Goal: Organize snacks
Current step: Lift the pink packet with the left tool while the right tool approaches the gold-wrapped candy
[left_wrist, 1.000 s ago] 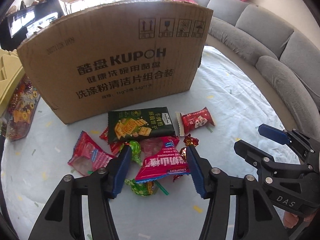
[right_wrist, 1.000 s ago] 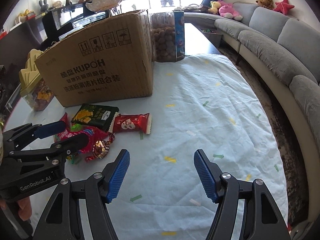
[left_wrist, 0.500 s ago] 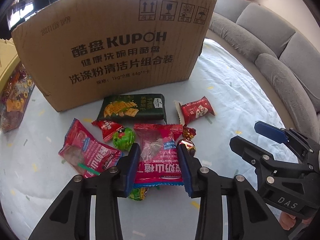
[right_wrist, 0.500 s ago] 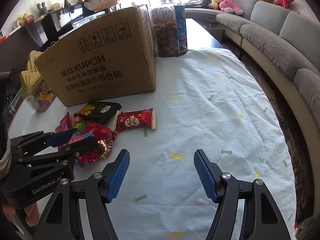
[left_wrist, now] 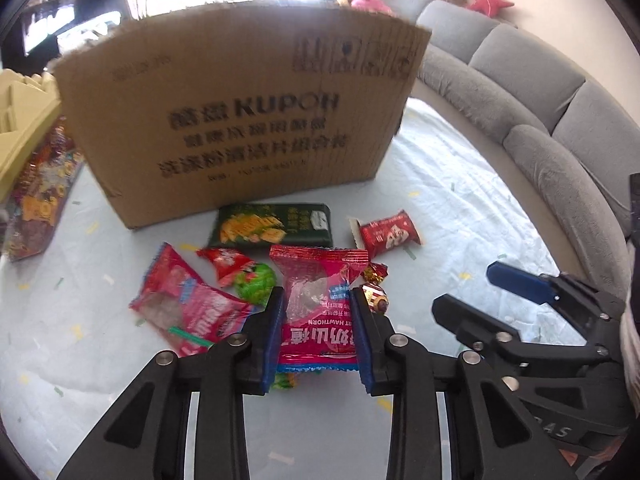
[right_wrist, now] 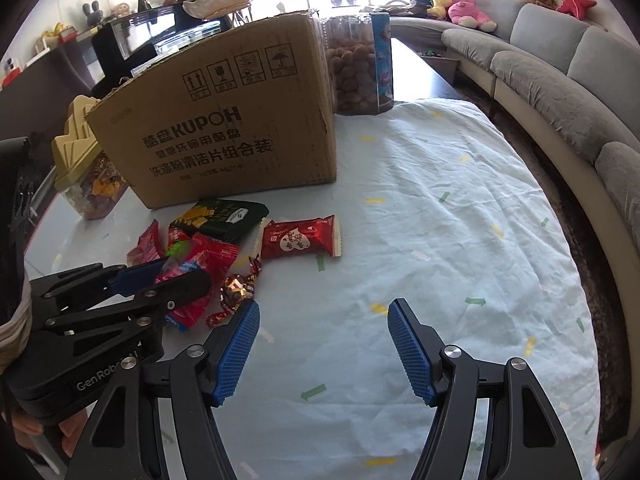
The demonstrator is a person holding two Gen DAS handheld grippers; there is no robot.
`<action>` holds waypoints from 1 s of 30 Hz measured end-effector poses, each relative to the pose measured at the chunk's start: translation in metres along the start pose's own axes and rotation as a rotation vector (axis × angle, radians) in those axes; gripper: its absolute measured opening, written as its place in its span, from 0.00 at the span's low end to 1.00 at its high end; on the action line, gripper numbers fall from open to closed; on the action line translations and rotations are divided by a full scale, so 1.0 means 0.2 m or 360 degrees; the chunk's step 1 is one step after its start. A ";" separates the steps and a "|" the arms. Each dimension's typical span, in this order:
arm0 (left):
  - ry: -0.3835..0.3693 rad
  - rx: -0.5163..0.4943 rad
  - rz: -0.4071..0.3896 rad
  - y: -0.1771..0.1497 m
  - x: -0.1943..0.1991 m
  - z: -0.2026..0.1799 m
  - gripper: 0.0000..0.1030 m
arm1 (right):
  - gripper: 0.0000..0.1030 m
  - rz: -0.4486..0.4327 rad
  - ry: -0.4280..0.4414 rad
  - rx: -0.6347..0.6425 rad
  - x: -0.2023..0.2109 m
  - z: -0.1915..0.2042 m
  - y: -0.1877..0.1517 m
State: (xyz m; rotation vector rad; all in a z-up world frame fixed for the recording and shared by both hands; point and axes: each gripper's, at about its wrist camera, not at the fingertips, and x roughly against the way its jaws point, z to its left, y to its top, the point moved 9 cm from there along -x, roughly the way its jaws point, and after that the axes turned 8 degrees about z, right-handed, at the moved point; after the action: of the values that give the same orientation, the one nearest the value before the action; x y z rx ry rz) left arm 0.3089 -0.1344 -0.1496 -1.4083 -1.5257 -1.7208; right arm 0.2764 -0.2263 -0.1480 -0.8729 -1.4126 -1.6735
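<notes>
Left gripper closing on snack packet

My left gripper (left_wrist: 317,314) closes its jaws around the pink-red foil hawthorn packet (left_wrist: 318,304), which lies at 6 o'clock from the brown cardboard box (left_wrist: 240,120). My right gripper (right_wrist: 322,344) hangs spread and empty.

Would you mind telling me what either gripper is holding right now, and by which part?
The left gripper is closing on the pink hawthorn packet, pads at its two long side edges. The right gripper holds nothing.

Snack pile (left_wrist: 280,280) on tabletop (left_wrist: 460,208), directly ahead of left hand-held gripper (left_wrist: 318,336). Cardboard box (left_wrist: 240,120) behind pile. Hawthorn packet (left_wrist: 318,300) between its closing jaws. Right hand-held gripper (right_wrist: 322,344) right of pile.
</notes>
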 end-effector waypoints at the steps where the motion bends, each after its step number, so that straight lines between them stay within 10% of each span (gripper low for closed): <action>1: 0.0007 0.0004 -0.0019 -0.01 0.03 0.02 0.31 | 0.66 0.0002 0.0006 0.0004 0.00 0.01 0.00; 12: 0.0084 0.0090 -0.0105 -0.10 0.16 0.21 0.31 | 0.65 0.0044 0.0054 0.0090 -0.07 0.20 0.01; 30: 0.0083 0.0148 -0.0145 -0.09 0.16 0.25 0.31 | 0.31 0.0147 -0.0015 0.0132 -0.21 0.28 0.03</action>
State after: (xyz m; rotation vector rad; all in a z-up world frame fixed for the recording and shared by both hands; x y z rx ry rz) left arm 0.3001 -0.0747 -0.1365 -1.2562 -1.6422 -1.7016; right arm 0.3038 -0.1662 -0.1739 -0.8870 -1.4162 -1.5334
